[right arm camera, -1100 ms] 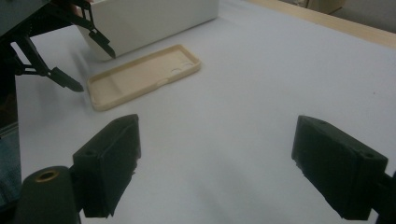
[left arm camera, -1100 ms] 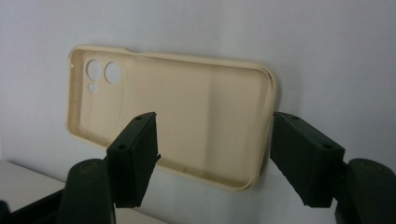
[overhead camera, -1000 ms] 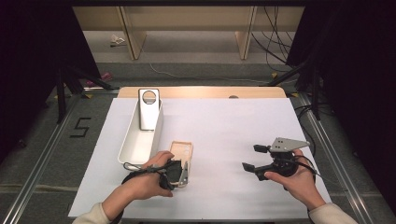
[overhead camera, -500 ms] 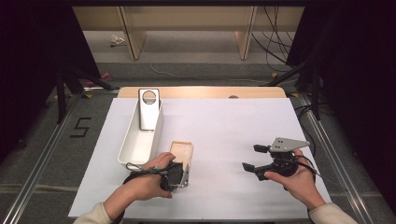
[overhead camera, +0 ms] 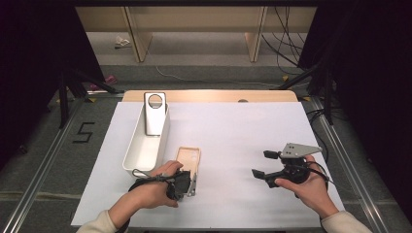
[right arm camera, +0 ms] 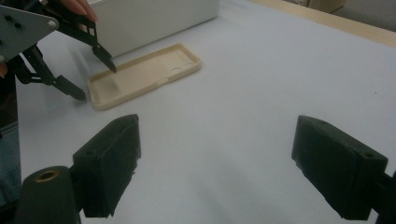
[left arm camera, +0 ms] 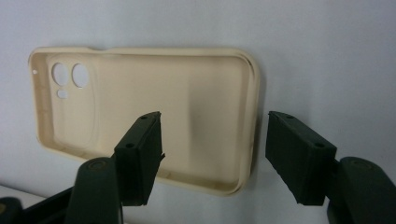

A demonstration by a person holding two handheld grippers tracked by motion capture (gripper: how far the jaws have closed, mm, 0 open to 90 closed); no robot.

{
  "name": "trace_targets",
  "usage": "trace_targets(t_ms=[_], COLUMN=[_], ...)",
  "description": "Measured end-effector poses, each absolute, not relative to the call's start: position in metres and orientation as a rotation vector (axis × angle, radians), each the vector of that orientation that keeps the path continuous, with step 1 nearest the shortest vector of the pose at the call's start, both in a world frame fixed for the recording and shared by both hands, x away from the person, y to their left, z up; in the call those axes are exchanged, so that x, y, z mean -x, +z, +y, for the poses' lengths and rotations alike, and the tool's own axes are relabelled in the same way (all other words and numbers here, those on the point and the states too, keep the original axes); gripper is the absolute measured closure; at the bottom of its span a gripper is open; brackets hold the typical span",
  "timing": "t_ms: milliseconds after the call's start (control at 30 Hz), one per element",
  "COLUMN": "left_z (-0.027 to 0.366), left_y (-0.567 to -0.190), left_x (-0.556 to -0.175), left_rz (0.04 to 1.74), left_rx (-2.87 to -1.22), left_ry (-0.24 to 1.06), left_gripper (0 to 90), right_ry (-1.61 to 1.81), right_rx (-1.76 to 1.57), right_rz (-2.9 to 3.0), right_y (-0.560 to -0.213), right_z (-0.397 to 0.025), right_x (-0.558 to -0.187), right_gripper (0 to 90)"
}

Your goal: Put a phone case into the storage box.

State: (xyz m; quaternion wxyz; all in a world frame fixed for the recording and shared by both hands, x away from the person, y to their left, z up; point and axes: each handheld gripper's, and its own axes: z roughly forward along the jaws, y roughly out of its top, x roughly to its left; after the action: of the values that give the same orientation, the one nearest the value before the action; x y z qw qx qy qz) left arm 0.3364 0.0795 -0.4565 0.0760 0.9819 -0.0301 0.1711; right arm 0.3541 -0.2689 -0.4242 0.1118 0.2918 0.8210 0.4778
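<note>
A beige phone case (overhead camera: 189, 158) lies hollow side up on the white table top (overhead camera: 233, 131), its camera holes at the far end. My left gripper (overhead camera: 192, 183) is open at the case's near short end. In the left gripper view (left arm camera: 215, 149) one jaw hangs over the case (left arm camera: 187, 107) interior and the other stands just outside its end wall. The right gripper view shows the same straddle of the left gripper (right arm camera: 95, 79) on the case (right arm camera: 144, 74). My right gripper (overhead camera: 262, 164) is held open at the right with nothing between its jaws (right arm camera: 217, 163).
A long white bin (overhead camera: 145, 143) stands left of the case, with a white upright piece with a round hole (overhead camera: 155, 112) at its far end. A wooden strip (overhead camera: 209, 95) borders the table's far edge. Dark floor with cables surrounds the table.
</note>
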Motion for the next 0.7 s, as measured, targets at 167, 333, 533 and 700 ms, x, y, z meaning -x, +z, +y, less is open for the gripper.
trace_targets(t_ms=[167,333,533,700], left_z=[0.0804,0.0809,0.0808,0.0807], left_y=[-0.4585,-0.4596,-0.4595,-0.4597], left_x=[-0.3379,-0.3394,-0.3396,-0.3404], left_rz=[-0.091,-0.101,-0.117,-0.119], left_rx=[-2.953,-2.956,-2.958,-2.958], left_ry=[0.502,0.494,0.478,0.463], left_gripper=[37.6,40.1,42.9,44.8], right_ry=[1.403,1.403,1.401,1.4], right_rx=[-0.856,-0.856,-0.856,-0.853], right_rz=[2.41,2.411,2.412,2.413], right_y=[-0.4243,-0.4245,-0.4245,-0.4246], right_z=[-0.2687,-0.2687,-0.2688,-0.2685], right_x=[-0.3541,-0.3542,-0.3542,-0.3542], right_gripper=[16.4,16.4,16.4,16.4])
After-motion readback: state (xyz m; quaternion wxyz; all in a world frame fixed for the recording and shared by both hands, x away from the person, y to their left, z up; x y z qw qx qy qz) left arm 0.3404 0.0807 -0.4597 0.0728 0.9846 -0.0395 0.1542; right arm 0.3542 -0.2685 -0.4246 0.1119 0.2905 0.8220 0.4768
